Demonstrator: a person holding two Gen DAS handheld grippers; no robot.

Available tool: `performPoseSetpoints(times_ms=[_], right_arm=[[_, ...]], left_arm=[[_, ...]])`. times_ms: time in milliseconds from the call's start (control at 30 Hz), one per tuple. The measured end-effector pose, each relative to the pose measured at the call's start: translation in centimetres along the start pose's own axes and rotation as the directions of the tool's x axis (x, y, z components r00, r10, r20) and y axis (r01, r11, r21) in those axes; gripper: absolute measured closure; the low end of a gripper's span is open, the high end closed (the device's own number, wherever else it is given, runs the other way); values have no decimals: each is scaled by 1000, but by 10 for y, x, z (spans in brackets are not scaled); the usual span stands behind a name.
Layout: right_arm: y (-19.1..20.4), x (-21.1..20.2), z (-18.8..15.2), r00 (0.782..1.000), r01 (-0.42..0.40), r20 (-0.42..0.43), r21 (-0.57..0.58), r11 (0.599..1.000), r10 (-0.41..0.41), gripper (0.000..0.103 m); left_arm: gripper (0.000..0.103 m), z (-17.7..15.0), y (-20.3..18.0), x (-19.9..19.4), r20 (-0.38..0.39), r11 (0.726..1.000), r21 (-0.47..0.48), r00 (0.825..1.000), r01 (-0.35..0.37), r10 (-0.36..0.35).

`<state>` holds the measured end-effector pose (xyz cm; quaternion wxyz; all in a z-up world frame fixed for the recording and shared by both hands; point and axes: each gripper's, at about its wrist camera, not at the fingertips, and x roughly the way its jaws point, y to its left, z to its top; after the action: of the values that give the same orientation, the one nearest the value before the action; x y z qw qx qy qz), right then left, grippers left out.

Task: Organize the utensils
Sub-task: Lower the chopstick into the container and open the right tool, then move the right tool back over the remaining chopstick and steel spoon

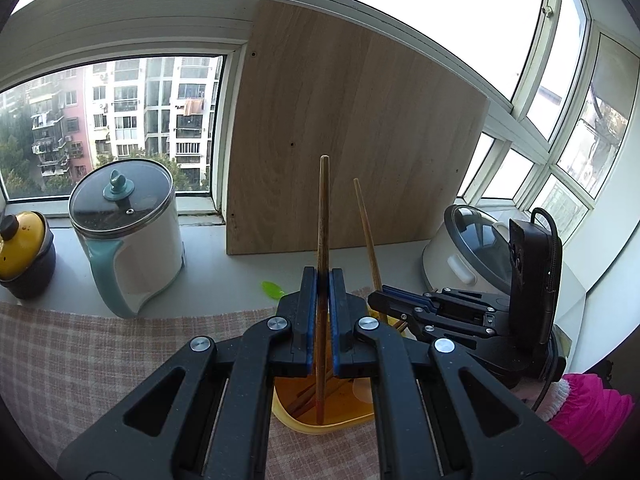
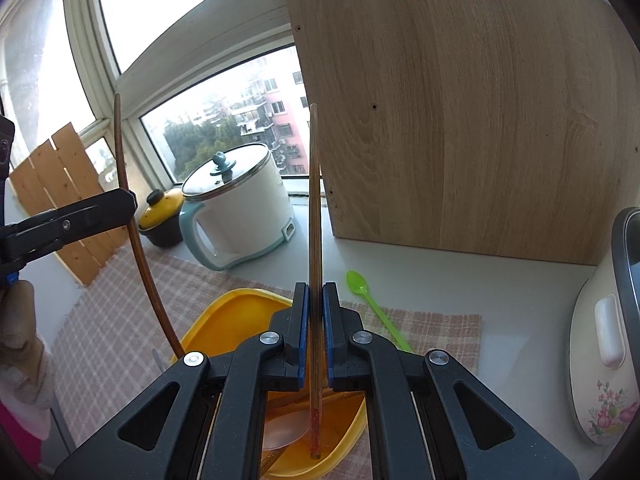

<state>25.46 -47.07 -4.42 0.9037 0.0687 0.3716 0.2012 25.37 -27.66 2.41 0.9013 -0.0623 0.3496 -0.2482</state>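
Observation:
My left gripper is shut on a brown chopstick, held upright over a yellow tray. My right gripper is shut on a second chopstick, also upright, its red end down in the yellow tray. The tray holds more chopsticks and a pale spoon. The right gripper and its chopstick show in the left wrist view; the left gripper and its chopstick show in the right wrist view. A green plastic spoon lies on the checked cloth beside the tray.
A white and teal electric pot with a glass lid and a small yellow-lidded dark pot stand on the sill at left. A wooden board leans against the window. A white rice cooker sits at right.

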Motion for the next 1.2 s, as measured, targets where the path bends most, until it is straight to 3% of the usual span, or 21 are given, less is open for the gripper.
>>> performPoseSetpoints(times_ms=[433,467,500,533,600,800,1033,1200], right_arm=[[-2,-10,-14,999,17,-39,4,1000,-16,98],[-1,-11,-15,999,17,-41,5,1000,-17,97],[-1,-13,-15,999,22,-42,10,1000,-21,90],[-2,-16,-16,999,27,-37,16,999,-27,75],[-2,-23,-16,999,40,-9,25,999,-40,55],[-1,-40,-21,997,68,19,49,997,-69,51],[17,-62,-28,992,107,67,29,994,-109,35],[36,-73,-34,989,121,83,12,993,-122,34]], left_arm=[[99,-27,3,16,-95,999,-25,995,35,-37],[95,-28,3,16,-103,999,-27,994,33,-36],[80,-28,3,14,-107,999,-30,994,34,-37],[73,-29,4,12,-104,999,-31,994,36,-39],[67,-30,6,5,-91,999,-30,995,30,-33],[67,-36,15,-19,-73,1000,-13,997,21,-22],[67,-49,41,-47,-66,1000,-11,998,-9,8],[67,-62,64,-62,-80,999,-20,996,-36,34]])
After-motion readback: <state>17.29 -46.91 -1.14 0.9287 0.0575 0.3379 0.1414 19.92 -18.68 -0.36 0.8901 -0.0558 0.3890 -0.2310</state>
